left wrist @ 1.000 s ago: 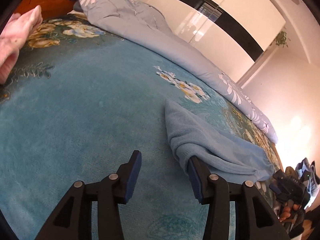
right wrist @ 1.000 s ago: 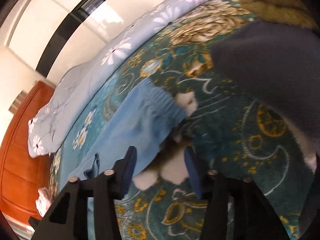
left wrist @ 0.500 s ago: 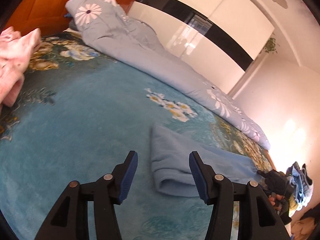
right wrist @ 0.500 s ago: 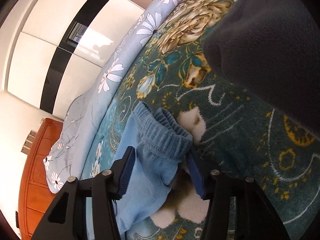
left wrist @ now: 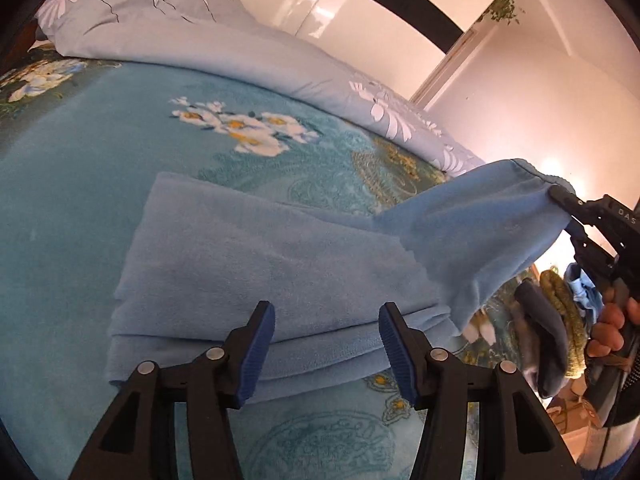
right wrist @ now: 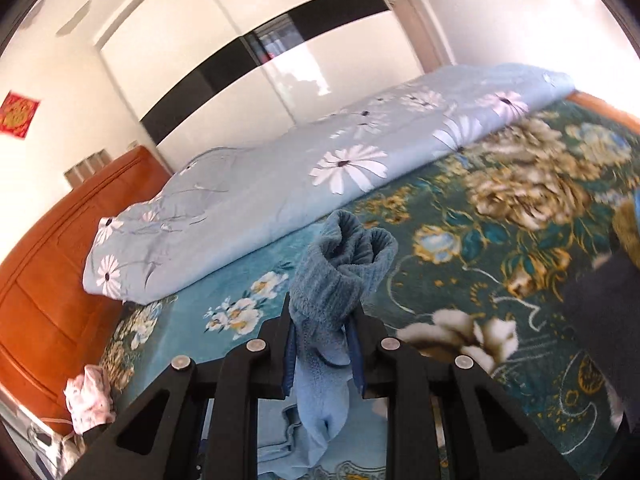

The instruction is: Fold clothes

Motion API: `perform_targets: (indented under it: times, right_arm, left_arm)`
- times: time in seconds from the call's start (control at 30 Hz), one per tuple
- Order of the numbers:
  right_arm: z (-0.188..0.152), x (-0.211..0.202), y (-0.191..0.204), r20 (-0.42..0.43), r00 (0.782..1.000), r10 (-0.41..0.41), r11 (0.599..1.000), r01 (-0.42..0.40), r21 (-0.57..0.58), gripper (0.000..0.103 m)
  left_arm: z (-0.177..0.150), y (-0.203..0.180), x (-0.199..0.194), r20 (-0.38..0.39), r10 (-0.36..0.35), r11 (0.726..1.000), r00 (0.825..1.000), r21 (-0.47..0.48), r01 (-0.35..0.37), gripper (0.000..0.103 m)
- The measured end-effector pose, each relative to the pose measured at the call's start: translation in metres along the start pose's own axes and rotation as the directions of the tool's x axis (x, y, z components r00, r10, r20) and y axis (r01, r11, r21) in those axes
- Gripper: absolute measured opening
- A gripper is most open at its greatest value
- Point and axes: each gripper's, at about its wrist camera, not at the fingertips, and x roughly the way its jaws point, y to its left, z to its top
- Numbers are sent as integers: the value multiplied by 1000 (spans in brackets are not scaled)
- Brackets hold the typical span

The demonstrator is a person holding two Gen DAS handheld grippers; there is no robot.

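A light blue garment (left wrist: 256, 264) lies partly folded on the floral teal bedspread (left wrist: 72, 168). My left gripper (left wrist: 326, 350) is open and empty, just above the garment's near folded edge. My right gripper (right wrist: 322, 344) is shut on the garment's ribbed cuffed end (right wrist: 340, 264) and holds it lifted off the bed. In the left wrist view the right gripper (left wrist: 560, 196) shows at the far right with that end (left wrist: 480, 224) raised and draping down.
A pale blue daisy-print duvet (right wrist: 320, 156) lies along the far side of the bed. An orange wooden headboard (right wrist: 48, 264) stands at the left. Pink clothing (right wrist: 88, 396) lies near it. Dark and olive clothes (left wrist: 552, 320) are piled at the right.
My right gripper has closed on the garment's cuffed end and lifted it off the bed. My left gripper has moved in closer over the garment's near edge, still open.
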Motion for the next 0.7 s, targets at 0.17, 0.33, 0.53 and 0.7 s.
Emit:
perform_targets:
  times: [0.17, 0.33, 0.53, 0.7]
  right_arm:
    - [-13, 11, 90, -64, 993, 103, 968, -115, -223, 22]
    - [-61, 55, 153, -187, 973, 134, 923, -192, -334, 21]
    - [-123, 92, 179, -286, 954, 90, 896, -203, -394, 21]
    - [-151, 105, 184, -319, 946, 61, 889, -197, -413, 21]
  left_arm:
    - [3, 52, -71, 177, 107, 986, 978, -144, -82, 67]
    - [-11, 102, -97, 182, 171, 950, 968, -291, -113, 67]
    - [-26, 119, -97, 148, 172, 937, 974, -331, -115, 67]
    - [-27, 114, -92, 133, 168, 943, 977, -309, -120, 67]
